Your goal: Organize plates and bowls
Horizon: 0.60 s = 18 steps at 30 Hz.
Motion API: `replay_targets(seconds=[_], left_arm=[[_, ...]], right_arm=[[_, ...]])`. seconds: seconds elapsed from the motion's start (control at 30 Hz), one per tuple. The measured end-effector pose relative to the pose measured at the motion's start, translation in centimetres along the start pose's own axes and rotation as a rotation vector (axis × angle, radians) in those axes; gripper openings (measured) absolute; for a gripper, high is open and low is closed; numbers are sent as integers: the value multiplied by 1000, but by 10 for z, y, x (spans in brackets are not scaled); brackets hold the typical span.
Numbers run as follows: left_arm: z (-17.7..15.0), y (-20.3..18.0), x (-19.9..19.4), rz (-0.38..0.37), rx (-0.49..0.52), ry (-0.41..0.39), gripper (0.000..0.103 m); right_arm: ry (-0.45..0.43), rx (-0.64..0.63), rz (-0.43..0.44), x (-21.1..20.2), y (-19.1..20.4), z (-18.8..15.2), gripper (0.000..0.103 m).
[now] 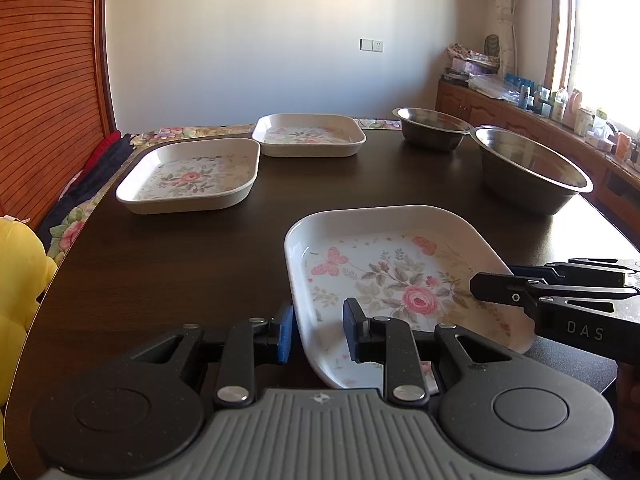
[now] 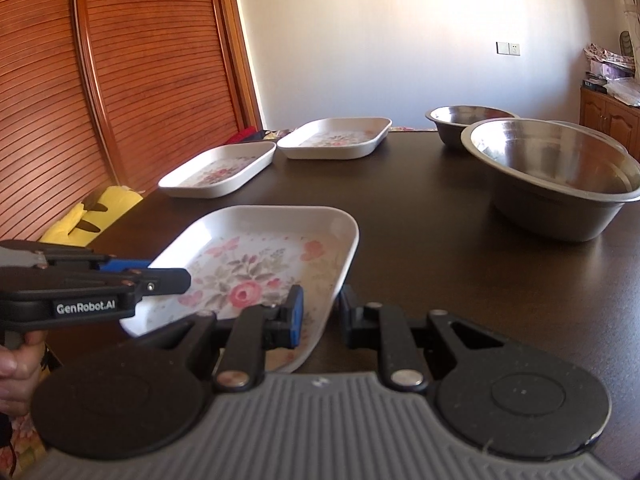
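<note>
Item 1: near floral plate (image 1: pixel 400 280), sitting at front of dark table (image 1: pixel 180 260). L gripper (image 1: pixel 318 336) clamping its near-left rim, one pad inside, one outside. R gripper (image 2: pixel 320 316) clamping its near-right rim likewise.
Items 2–3: two more floral plates (image 1: pixel 188 176) (image 1: pixel 310 136), lying side by side, far left.
Items 4–5: big steel bowl (image 1: pixel 532 176) and small steel bowl (image 1: pixel 432 128), standing w/ rims touching or overlapping, far right.

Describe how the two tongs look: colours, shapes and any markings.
Both tongs are black with round pivot discs, silver rivets and a ribbed grey base. The left tongs have blue pads and read "GenRobot.AI" on the side; the right tongs read "DAS".
</note>
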<state>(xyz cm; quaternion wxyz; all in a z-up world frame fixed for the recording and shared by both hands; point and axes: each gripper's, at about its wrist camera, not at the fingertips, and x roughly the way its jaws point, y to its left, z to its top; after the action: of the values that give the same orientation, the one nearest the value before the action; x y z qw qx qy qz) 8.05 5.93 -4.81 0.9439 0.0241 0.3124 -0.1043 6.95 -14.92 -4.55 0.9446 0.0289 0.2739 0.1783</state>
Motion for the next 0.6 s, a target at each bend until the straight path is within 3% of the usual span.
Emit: replay_targets(seconds=[0.27,0.6], left_arm=[[6,11,-4,22,-17,-18,34],[35,40,-7,80,-4,-68,38]], right_arm=[[-22,20,-1,-7,-7,6,22],[-93,-70,-4,-21,-14,51,23]])
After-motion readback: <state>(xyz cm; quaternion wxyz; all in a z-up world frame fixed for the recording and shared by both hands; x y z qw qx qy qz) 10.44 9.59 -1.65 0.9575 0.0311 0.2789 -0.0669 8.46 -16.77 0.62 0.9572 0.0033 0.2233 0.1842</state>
